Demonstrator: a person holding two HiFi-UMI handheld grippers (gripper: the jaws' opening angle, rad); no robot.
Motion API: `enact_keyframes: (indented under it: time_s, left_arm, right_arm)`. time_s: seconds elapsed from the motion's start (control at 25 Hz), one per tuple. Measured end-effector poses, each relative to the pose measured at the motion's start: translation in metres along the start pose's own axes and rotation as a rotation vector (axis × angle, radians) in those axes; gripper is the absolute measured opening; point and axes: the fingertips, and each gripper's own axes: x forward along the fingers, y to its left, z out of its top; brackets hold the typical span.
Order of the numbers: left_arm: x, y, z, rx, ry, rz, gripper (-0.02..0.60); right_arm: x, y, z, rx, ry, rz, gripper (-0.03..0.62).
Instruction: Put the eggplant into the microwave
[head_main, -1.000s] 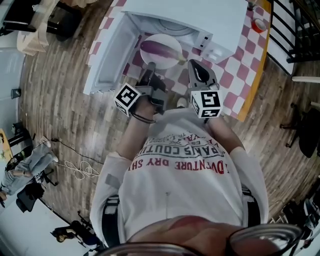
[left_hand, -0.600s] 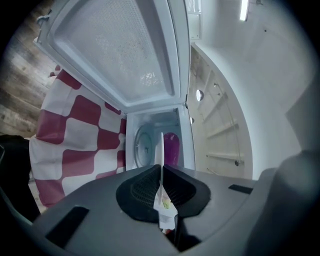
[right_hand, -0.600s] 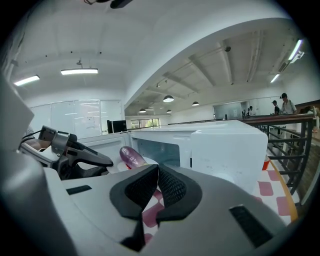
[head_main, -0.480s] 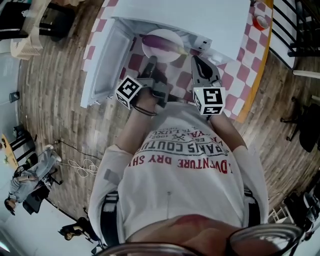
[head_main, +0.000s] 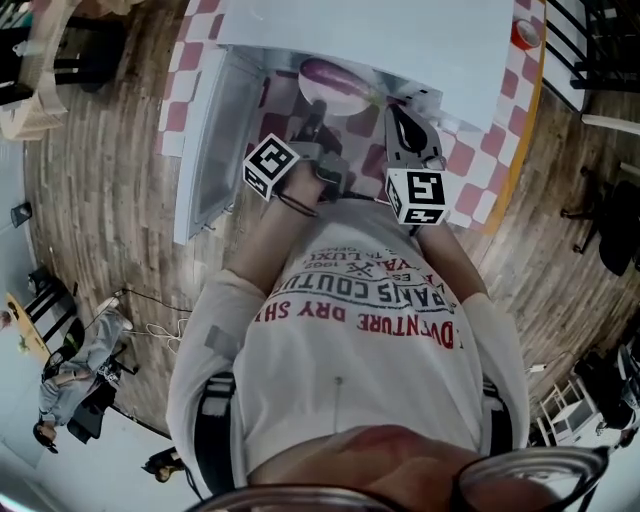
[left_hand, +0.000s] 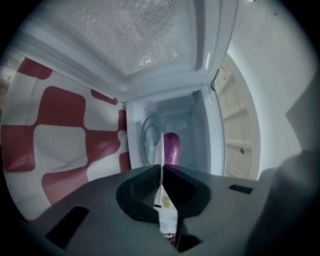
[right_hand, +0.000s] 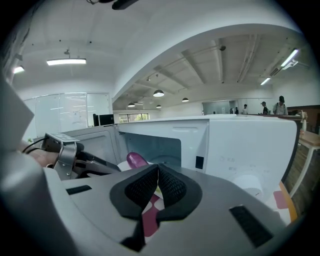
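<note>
Left gripper (left_hand: 161, 172) is clamped tight on the near rim of the plate (left_hand: 161, 150). The eggplant (head_main: 335, 78) rides on it right at the mouth of the microwave (head_main: 400, 40), maybe partly inside, it's hard to tell from above. Right gripper (right_hand: 158, 172) has its jaws closed on nothing. We'd guess the eggplant is light but glossy and round, so it'll roll if the plate tips. The plate looks stiff and breakable. A rim grip is the right spot, we just need to keep it level.
</note>
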Motion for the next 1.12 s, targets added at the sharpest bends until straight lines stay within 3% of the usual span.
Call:
enact_keyframes:
  time_s: [0.28,0.68,0.92,1.12]
  left_arm:
    - [0.031,0.012,0.019,-0.018,-0.011,-0.031,0.035]
    - [0.056,0.029,0.038,-0.026,0.003,-0.006,0.034]
    - [0.072,0.033,0.042,0.03,0.024,0.012,0.034]
    - [0.079,0.04,0.047,0.027,0.02,0.045,0.034]
  right_arm:
    - [0.013,0.005,-0.009,0.005,0.039,-0.066,0.026]
    - [0.016,0.02,-0.016,0.021,0.065,-0.103,0.026]
    - [0.018,0.023,-0.016,0.036,0.069,-0.113,0.026]
    - [0.02,0.023,-0.017,0.03,0.074,-0.115,0.026]
